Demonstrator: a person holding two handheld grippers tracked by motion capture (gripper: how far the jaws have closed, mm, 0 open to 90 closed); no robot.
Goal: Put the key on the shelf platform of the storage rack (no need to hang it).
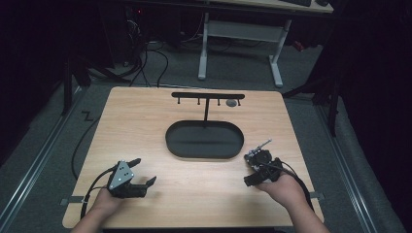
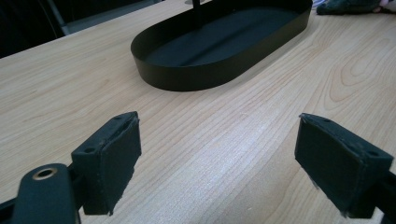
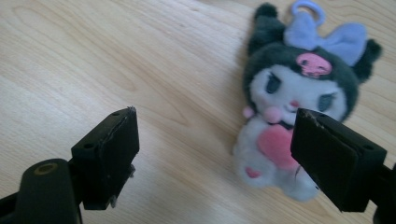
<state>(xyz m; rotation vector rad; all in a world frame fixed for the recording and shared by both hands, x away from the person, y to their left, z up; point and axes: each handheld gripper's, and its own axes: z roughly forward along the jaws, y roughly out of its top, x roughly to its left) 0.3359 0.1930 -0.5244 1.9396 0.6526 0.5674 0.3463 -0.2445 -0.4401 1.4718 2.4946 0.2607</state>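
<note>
Toy: I see a small black-and-white plush doll with a lilac bow (image 3: 299, 116) lying flat on the pale wooden desk (image 3: 93, 56), just ahead-right of my right tongs (image 3: 212, 154).
Axis: head points away from me.
Nearer hand: right.
Tongs: right apart, empty; left tongs (image 2: 217, 154) apart, facing the black oval metal tray (image 2: 219, 46).

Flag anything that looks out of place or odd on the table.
A plush toy lies flat on the bare table instead of hanging from the empty hook stand. The tray is empty too.
</note>
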